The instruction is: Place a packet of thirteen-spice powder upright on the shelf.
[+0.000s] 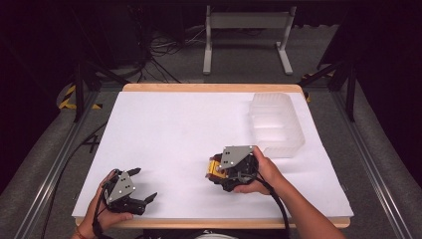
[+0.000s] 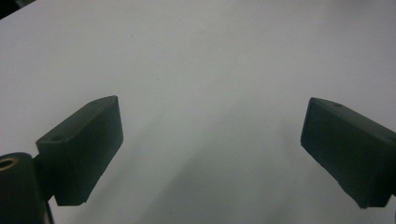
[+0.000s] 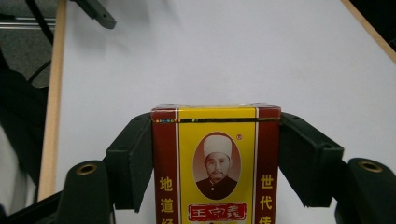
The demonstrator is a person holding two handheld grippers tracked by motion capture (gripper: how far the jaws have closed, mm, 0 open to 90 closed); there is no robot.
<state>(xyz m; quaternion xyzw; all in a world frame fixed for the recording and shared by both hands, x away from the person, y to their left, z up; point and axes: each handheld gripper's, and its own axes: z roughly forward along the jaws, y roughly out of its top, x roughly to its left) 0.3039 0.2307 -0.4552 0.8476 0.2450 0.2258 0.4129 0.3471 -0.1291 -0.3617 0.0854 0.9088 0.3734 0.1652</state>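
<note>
2 grippers over the white desk (image 1: 164,129): the right gripper (image 3: 215,154) pinches an upright red-and-yellow box (image 3: 215,163), apparently nearest the clear tray (image 1: 276,124); the left gripper (image 2: 212,149) jaws spread, empty.

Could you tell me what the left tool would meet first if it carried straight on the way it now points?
Probably just the white table surface. The left tool is open, with nothing between or ahead of its jaws; depth is hard to judge.

White-topped table (image 1: 164,129), clear plastic bin (image 1: 276,124) far right
</note>
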